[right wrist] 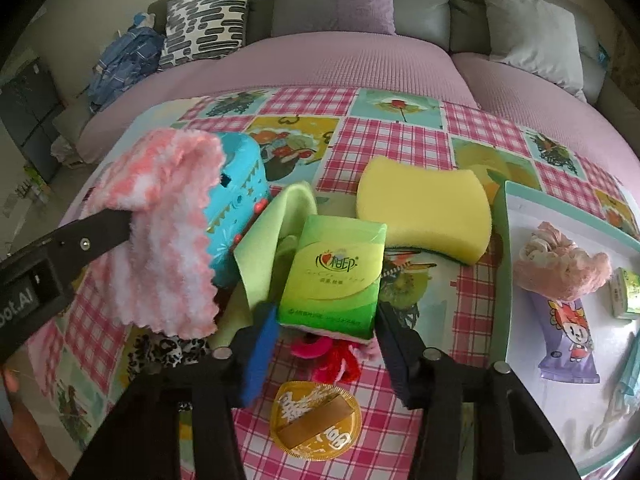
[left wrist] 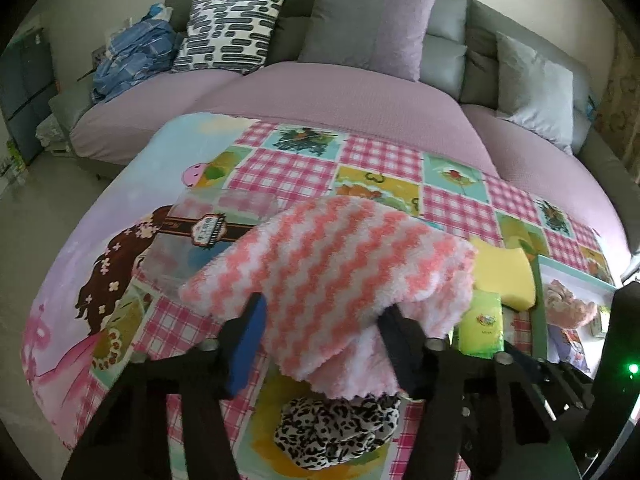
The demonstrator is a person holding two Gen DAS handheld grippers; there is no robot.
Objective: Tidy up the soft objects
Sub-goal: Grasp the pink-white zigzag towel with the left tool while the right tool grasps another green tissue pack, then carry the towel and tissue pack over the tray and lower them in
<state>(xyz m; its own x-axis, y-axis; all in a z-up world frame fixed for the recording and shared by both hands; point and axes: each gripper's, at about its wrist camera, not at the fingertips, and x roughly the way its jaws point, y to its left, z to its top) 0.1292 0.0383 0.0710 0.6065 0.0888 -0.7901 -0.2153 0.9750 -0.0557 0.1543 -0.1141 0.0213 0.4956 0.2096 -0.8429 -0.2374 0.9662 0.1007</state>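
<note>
My left gripper point(left wrist: 320, 320) is shut on a fluffy pink-and-white zigzag cloth point(left wrist: 340, 264) and holds it above the table; the cloth also hangs at the left of the right wrist view point(right wrist: 168, 224). Below it lies a leopard-print scrunchie point(left wrist: 340, 428). My right gripper point(right wrist: 326, 328) is open, its fingers on either side of a green tissue pack point(right wrist: 336, 276) that rests on the table. A yellow sponge point(right wrist: 424, 216), a light green cloth point(right wrist: 268, 240) and red-pink yarn pieces point(right wrist: 328, 356) lie near it.
A white tray point(right wrist: 520, 312) at the right holds a pink scrunchie point(right wrist: 560, 264), a purple tube point(right wrist: 568, 336) and a small green pack point(right wrist: 628, 292). A blue plastic box point(right wrist: 236, 208) stands left of the tissue pack. A gold round packet point(right wrist: 316, 424) lies near. A sofa with cushions point(left wrist: 360, 24) is behind.
</note>
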